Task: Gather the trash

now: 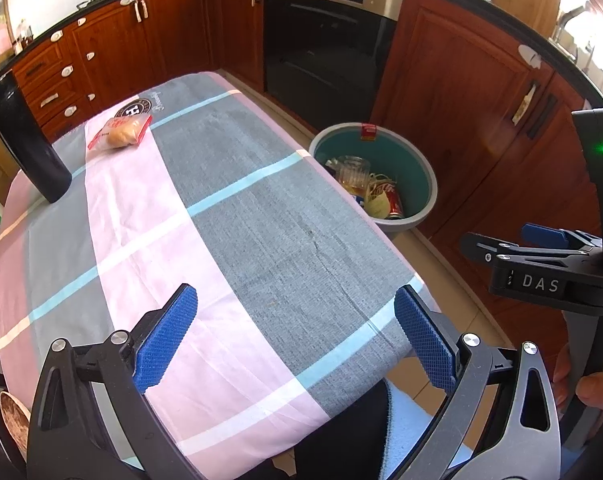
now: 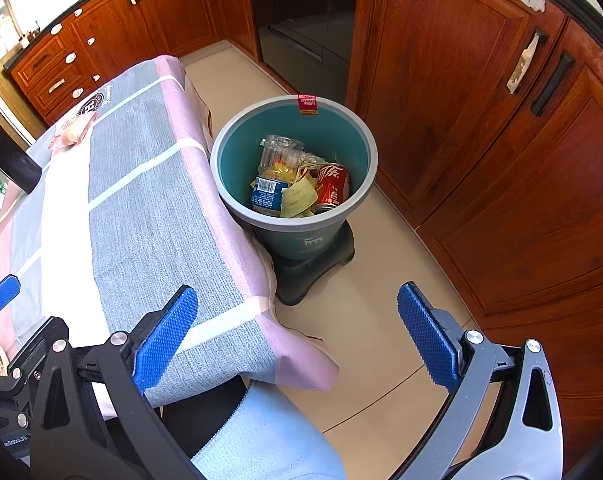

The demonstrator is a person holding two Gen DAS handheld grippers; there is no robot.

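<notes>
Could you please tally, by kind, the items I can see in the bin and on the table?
In the bin:
Cans: 2 (red can, blue can)
Glass jars: 1
Paper scraps: 1
On the table:
Snack packets: 1
Black bottles: 1
Total: 6

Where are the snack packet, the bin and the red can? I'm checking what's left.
snack packet (image 1: 121, 132): left wrist view, middle of wrapper.
bin (image 2: 363, 132): right wrist view, grey rim.
red can (image 2: 333, 186): right wrist view, side label.
</notes>
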